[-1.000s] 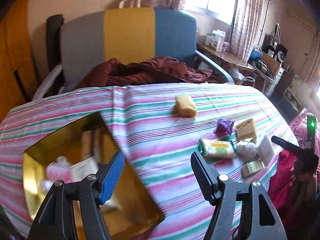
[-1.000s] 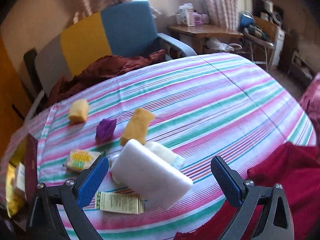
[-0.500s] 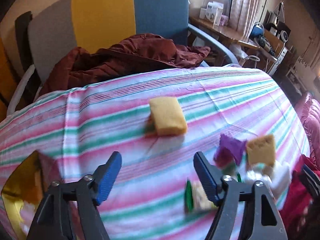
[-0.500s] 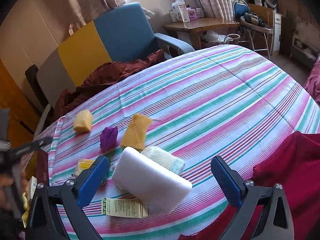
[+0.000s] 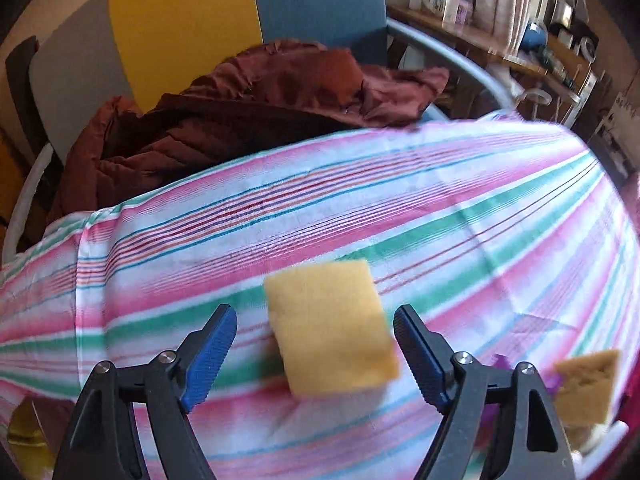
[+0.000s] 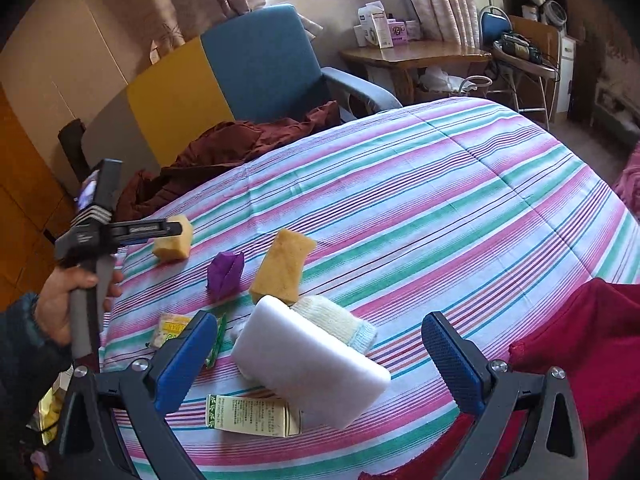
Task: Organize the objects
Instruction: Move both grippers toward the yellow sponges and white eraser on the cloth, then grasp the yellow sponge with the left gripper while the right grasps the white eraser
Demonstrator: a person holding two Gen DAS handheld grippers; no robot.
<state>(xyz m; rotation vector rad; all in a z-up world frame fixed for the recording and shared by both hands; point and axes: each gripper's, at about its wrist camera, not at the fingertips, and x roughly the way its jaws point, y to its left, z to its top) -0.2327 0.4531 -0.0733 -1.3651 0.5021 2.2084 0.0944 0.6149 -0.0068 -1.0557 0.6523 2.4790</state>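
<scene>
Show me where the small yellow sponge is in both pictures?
Left wrist view: the small yellow sponge sits low in the middle, between the open fingers of the left claw, not pinched.
Right wrist view: it lies far left on the striped cloth, at, with the left claw right over it.
Shared landmark: the dark red jacket on the chair behind.

Yellow sponge block (image 5: 330, 326) lies flat on striped cloth (image 5: 460, 216).
</scene>
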